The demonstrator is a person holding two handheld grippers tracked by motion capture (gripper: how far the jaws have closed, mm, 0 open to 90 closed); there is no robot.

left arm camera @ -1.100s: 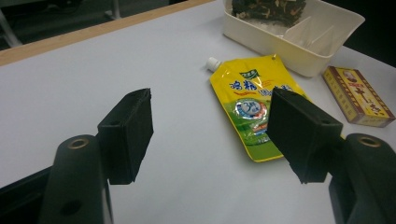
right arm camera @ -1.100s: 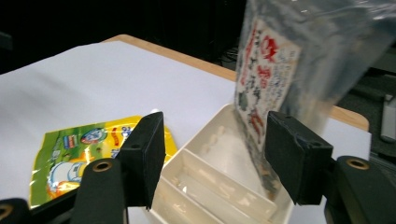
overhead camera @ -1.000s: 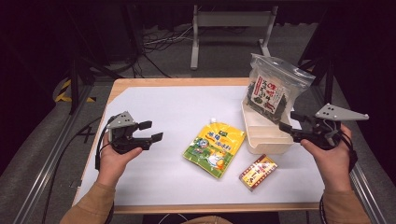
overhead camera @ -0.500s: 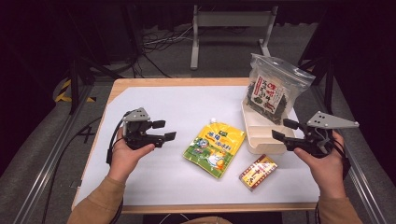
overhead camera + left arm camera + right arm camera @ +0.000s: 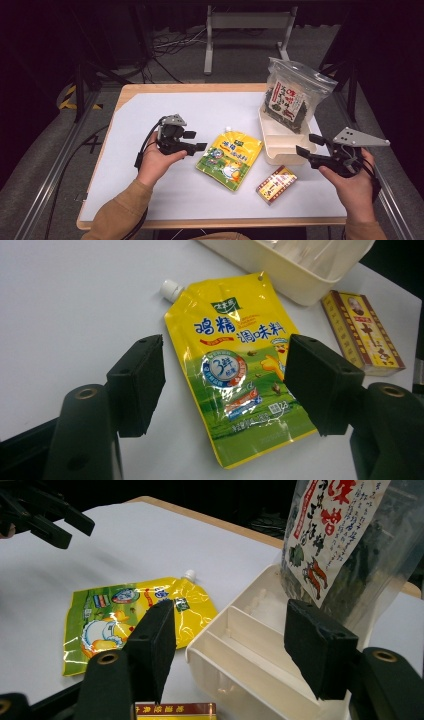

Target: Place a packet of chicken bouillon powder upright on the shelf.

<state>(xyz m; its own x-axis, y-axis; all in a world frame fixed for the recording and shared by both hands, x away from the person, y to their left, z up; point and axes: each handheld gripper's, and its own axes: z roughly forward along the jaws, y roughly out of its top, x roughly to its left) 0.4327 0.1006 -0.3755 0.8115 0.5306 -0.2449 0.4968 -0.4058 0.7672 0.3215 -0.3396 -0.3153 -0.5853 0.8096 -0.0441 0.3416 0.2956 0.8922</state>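
A yellow and green spouted pouch (image 5: 230, 159) (image 5: 235, 375) (image 5: 130, 612) lies flat in the middle of the white table top. My left gripper (image 5: 195, 141) (image 5: 225, 382) hovers just left of it, jaws open and empty, pointing at the pouch. A cream divided tray (image 5: 280, 152) (image 5: 250, 680) stands to the right of the pouch, with a clear bag of dark dried food (image 5: 292, 95) (image 5: 345, 545) leaning in its far end. My right gripper (image 5: 310, 144) (image 5: 230, 645) is open and empty at the tray's near right corner. A small red and yellow box (image 5: 276, 184) (image 5: 362, 332) lies in front of the tray.
The white sheet (image 5: 150, 110) covers a wooden table whose edge shows all round. A metal frame (image 5: 245, 30) and cables stand on the dark floor behind. The left and far parts of the sheet are bare.
My left gripper has travelled right across the table toward the pouch. My right hand has shifted slightly left and lower beside the tray. Both stay open.
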